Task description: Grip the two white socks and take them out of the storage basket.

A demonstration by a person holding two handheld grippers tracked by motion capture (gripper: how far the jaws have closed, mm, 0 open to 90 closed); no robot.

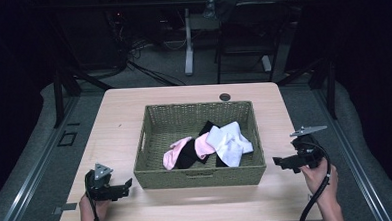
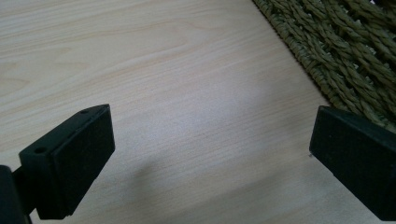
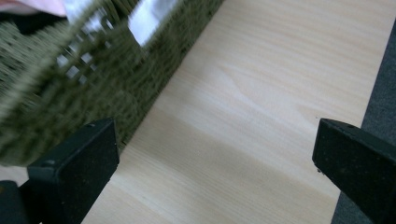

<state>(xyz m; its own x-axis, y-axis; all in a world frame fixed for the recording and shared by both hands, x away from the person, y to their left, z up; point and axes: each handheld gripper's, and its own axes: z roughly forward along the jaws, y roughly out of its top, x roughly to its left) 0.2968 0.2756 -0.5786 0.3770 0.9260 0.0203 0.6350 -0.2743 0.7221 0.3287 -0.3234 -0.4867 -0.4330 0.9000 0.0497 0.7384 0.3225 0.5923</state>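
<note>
An olive woven basket (image 1: 153, 142) stands in the middle of the light wooden table (image 1: 119, 114). Inside it lie pink socks (image 1: 176, 151), black socks (image 1: 190, 155) and a white sock (image 1: 230, 141) in a loose heap. My left gripper (image 1: 123, 189) hovers low over the table just left of the basket's front corner, jaws wide apart with bare wood between them (image 2: 210, 140). My right gripper (image 1: 282, 163) is held to the right of the basket, a little above the table, also open and empty (image 3: 215, 163). The basket wall (image 3: 70, 88) is blurred in the right gripper view.
A round cable hole (image 1: 225, 96) sits at the table's far edge. Beyond the table are a desk leg (image 1: 188, 46), cables and a dark chair (image 1: 245, 33). The table's right edge (image 3: 373, 88) lies close to my right gripper.
</note>
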